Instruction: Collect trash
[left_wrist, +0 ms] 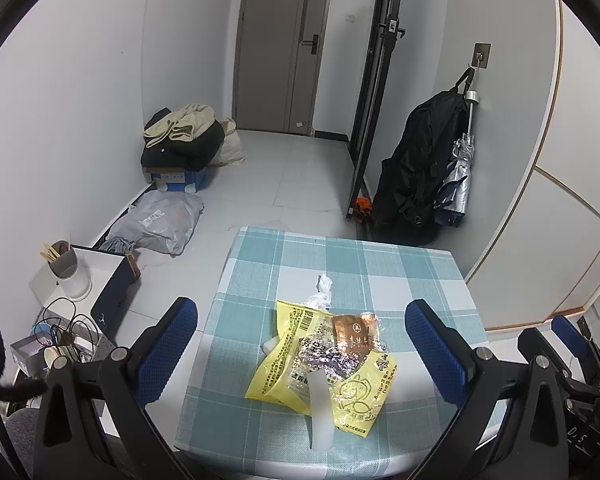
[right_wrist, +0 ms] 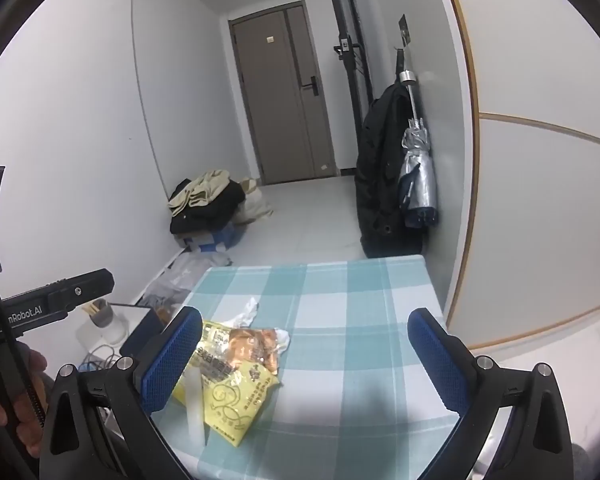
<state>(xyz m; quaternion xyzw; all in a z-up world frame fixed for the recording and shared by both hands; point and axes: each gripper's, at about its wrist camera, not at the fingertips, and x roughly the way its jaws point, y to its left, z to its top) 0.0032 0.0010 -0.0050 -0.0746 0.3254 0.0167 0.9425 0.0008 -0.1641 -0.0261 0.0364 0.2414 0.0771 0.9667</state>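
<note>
A: Where does the trash sit?

B: A yellow snack bag (left_wrist: 320, 364) lies on the teal checked tablecloth (left_wrist: 400, 264), toward the table's near-left part. A copper foil wrapper (left_wrist: 354, 330) rests on top of it, a crumpled white tissue (left_wrist: 323, 286) touches its far edge, and a translucent white plastic strip (left_wrist: 320, 408) lies across its near end.

A: And the grippers?

B: The left gripper (left_wrist: 300, 344) hovers over the pile, its blue-padded fingers (left_wrist: 168, 344) spread wide, holding nothing. The right gripper (right_wrist: 304, 356) is likewise wide apart and empty above the cloth, the bag lying by its left finger (right_wrist: 172, 356).

A: Anything beyond the table?

B: A black jacket (left_wrist: 420, 160) and a folded silver umbrella (left_wrist: 458, 176) hang on the right wall; a grey door (left_wrist: 280, 44) stands behind.
</note>
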